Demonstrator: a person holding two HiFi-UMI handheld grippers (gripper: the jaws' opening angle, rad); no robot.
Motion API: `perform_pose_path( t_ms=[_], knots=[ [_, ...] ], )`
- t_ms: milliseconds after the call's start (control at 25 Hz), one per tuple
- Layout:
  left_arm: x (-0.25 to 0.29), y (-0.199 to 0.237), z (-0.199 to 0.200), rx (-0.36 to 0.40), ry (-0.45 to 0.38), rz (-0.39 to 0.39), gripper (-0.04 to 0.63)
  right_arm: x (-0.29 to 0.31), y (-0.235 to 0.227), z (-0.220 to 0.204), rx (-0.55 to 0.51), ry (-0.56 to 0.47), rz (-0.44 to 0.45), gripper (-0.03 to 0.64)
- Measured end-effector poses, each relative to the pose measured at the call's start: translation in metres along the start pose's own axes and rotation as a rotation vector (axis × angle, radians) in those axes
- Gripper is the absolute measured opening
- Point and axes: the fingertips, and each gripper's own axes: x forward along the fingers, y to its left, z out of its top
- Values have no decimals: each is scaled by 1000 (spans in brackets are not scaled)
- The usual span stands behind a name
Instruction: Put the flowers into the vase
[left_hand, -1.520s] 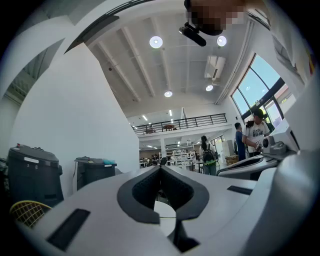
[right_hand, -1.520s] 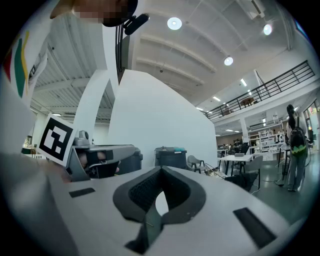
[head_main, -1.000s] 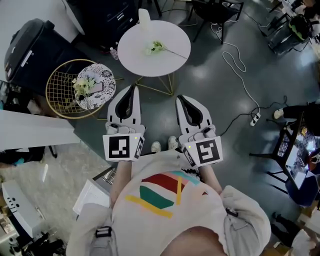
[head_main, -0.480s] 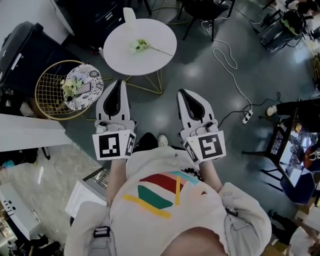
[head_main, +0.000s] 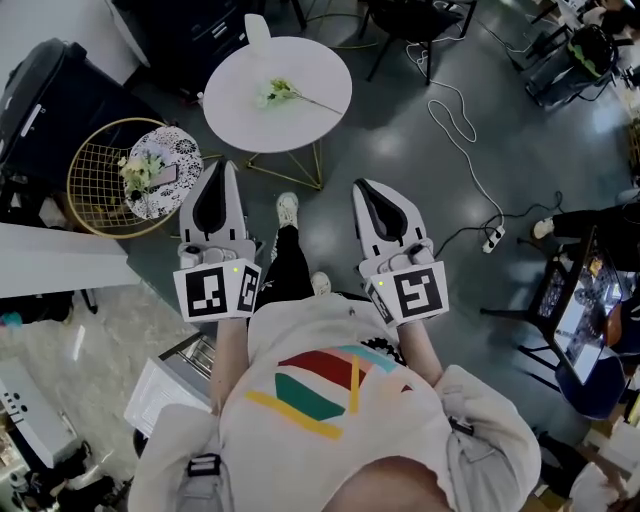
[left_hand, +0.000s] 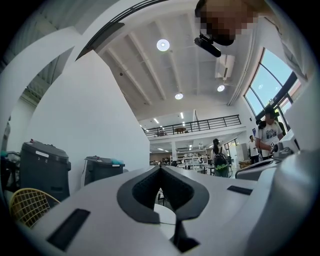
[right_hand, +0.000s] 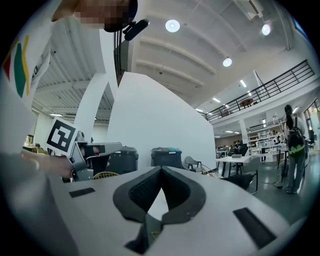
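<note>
left tool (head_main: 219, 168): jaws are sitting pressed together, holding nothing, pointing toward the table (head_main: 325, 70)
right tool (head_main: 363, 187): jaws are also meeting at the tips, empty, hanging beside the left one over the floor
flower (head_main: 282, 94): 1 sprig is lying flat on the round white table, pale head at left, thin stem trailing right
more flowers (head_main: 138, 172): a small bunch is resting on a patterned disc (head_main: 185, 150) in the wire basket (head_main: 88, 170), left of the table
vase (head_main: 257, 29): white, standing upright at the table's far edge, apart from the sprig
handling: looking light, soft and easy to crush; stem is likely bending, so pinching the bare stem near the middle, not the head
vase risk: looking narrow and light, likely tipping if a stem is knocking it
in the way: nothing is blocking the sprig; both tools are well short of the table
around: black bin (head_main: 45, 95) beyond the basket, white cable (head_main: 462, 115) and power strip (head_main: 490, 239) trailing on the floor at right, the person's shoe (head_main: 287, 208) stepping forward between the tools
</note>
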Motion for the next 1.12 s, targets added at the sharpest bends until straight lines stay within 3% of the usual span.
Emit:
perform_pose_path(
  t_ms=[600, 1120],
  knots=[
    [111, 35, -21, 27, -3, -80, 6, 85, -68, -26, 67, -9, -93, 11],
    [250, 128, -54, -11, 40, -76, 6, 267, -99, -8, -32, 37, 10, 11]
  ],
)
